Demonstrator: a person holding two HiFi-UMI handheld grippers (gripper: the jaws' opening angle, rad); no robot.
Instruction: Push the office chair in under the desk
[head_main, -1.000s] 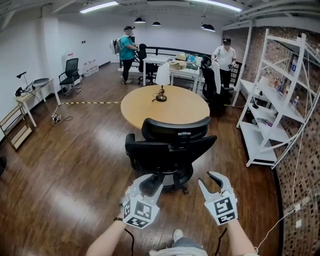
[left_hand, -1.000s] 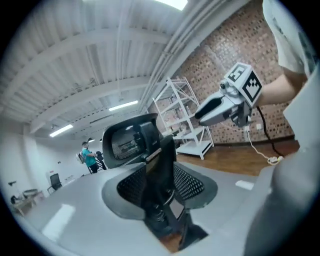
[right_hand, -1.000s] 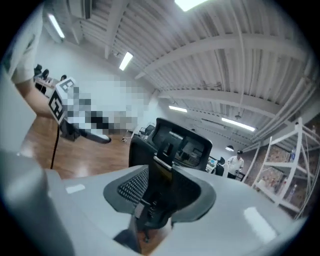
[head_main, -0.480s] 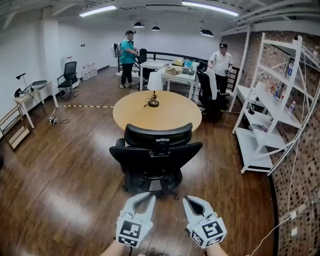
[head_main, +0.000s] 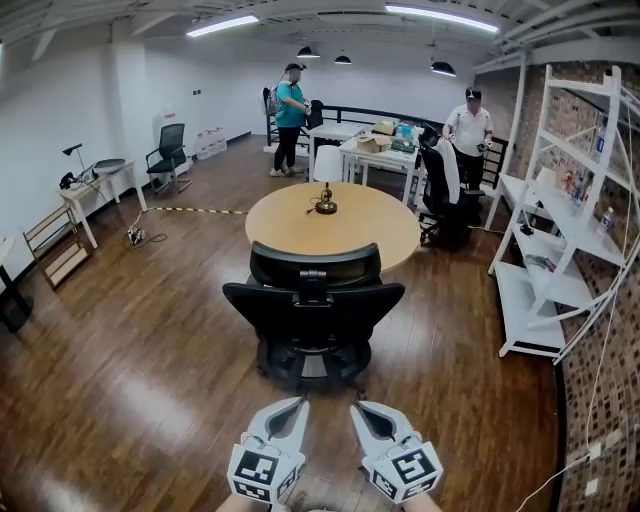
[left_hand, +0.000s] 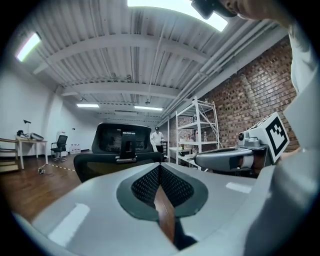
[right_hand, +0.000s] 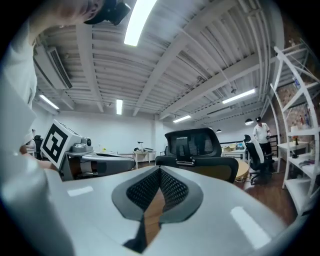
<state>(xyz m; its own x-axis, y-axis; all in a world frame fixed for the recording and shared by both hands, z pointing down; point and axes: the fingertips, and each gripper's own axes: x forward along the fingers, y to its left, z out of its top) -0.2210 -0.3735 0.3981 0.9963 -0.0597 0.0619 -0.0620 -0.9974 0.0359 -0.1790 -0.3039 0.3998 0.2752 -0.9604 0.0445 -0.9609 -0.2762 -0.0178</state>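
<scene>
Both left hand-held gripper (head_main: 297, 404) and right hand-held gripper (head_main: 357, 408), jaws just closed empty, hang behind the black mesh office chair (head_main: 313, 305), round wooden worktop (head_main: 372, 226) just beyond it; push its backrest evenly.

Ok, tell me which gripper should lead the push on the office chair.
Left, narrowly. Both grippers' jaws have just closed on nothing and sit short of the office chair, but the left gripper lines up closer to the backrest's middle than the right gripper.
</scene>
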